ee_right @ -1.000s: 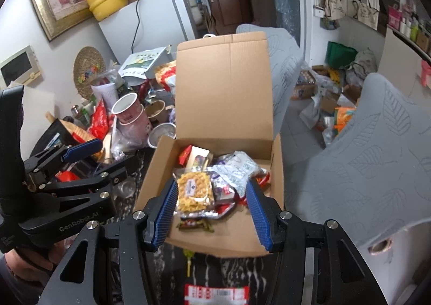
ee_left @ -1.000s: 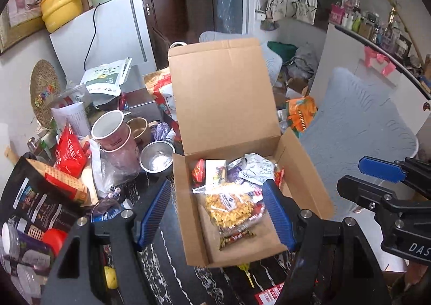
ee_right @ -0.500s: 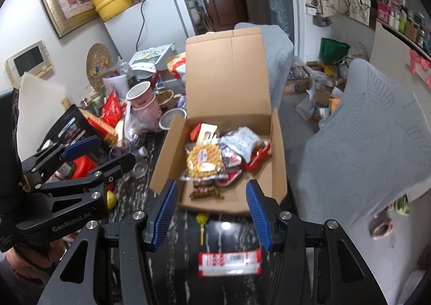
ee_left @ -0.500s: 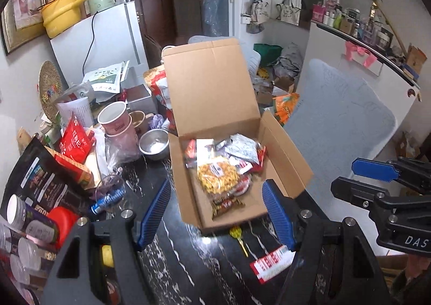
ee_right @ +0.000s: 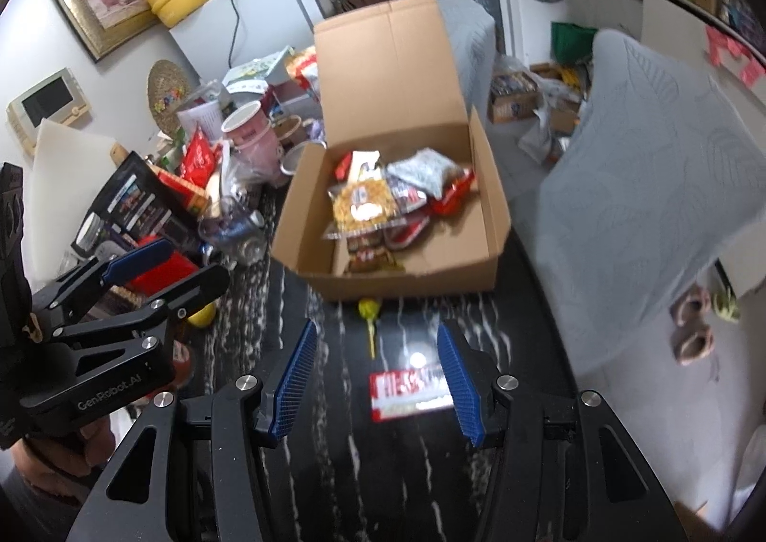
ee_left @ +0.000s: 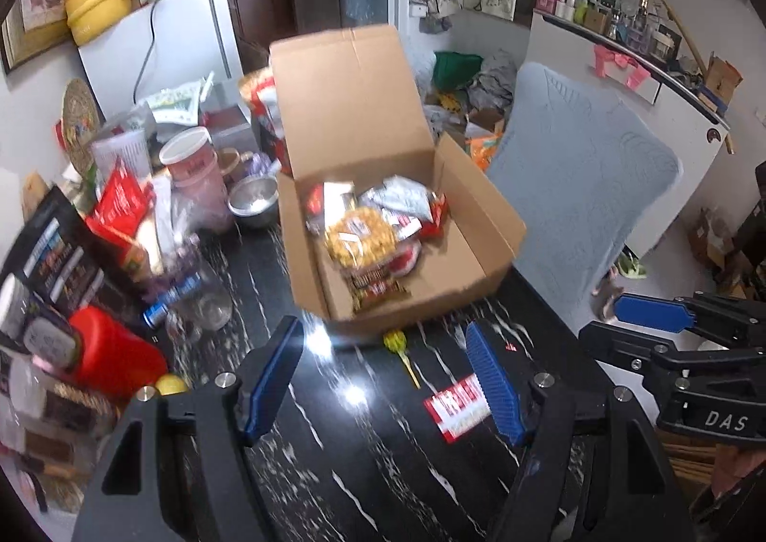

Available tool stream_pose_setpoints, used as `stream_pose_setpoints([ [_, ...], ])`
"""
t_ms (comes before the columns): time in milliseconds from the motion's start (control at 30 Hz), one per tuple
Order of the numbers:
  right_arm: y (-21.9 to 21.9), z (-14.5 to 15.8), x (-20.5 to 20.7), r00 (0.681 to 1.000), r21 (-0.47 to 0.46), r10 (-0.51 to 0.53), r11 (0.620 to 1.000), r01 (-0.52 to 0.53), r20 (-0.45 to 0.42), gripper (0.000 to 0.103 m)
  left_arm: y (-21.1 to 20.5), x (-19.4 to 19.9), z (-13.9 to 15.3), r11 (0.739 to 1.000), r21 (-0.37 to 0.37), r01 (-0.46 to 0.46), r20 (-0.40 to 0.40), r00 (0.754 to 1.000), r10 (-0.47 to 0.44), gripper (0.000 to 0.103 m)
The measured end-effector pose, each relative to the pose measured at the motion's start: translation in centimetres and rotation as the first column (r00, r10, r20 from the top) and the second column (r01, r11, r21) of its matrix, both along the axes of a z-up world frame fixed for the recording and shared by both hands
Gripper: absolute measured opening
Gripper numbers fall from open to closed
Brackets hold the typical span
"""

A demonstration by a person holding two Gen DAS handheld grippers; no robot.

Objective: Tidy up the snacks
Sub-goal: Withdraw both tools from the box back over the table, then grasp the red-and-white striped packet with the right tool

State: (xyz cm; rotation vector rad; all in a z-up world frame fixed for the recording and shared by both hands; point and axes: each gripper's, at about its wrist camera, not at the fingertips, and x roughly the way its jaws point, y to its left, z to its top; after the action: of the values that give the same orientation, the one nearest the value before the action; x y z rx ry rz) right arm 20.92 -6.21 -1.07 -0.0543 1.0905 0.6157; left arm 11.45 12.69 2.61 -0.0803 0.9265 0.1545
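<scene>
Two snacks lie outside the open brown cardboard box (ee_right: 397, 264): a flat red-and-white packet (ee_right: 409, 391) and a yellow lollipop (ee_right: 368, 310) on the black marbled table (ee_right: 335, 470). Both the right gripper (ee_right: 378, 379) and left gripper (ee_left: 383, 379) hang open, empty. The thin packet could skid under closing pads.

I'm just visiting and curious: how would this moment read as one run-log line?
left gripper: open, empty | right gripper: open, empty | cardboard box: lid up, snacks inside | red packet, lollipop: on table outside box
</scene>
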Motion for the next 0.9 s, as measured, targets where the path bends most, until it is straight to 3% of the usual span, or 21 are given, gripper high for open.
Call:
stream_pose_setpoints([
  [433, -2.3, -6.4, -1.8, 0.988, -0.073, -0.037, 0.997, 0.027, -0.147, 0.053, -1.3, -2.3, -4.9, 1.0, -0.027, 0.005, -0.105, 0.994, -0.007, 0.07],
  [733, -2.2, -11.3, -1.2, 0.962, -0.119, -0.064, 0.992, 0.033, -0.264, 0.053, -1.0, -2.1, -9.0, 0.997, -0.073, -0.024, -0.201, 0.98, 0.009, 0.07],
  [900, -1.8, -13.5, -0.4, 0.946, -0.126, -0.074, 0.991, 0.035, -0.316, 0.064, -0.2, -1.5, -11.0, 0.995, -0.079, -0.059, -0.248, 0.968, 0.038, 0.07],
])
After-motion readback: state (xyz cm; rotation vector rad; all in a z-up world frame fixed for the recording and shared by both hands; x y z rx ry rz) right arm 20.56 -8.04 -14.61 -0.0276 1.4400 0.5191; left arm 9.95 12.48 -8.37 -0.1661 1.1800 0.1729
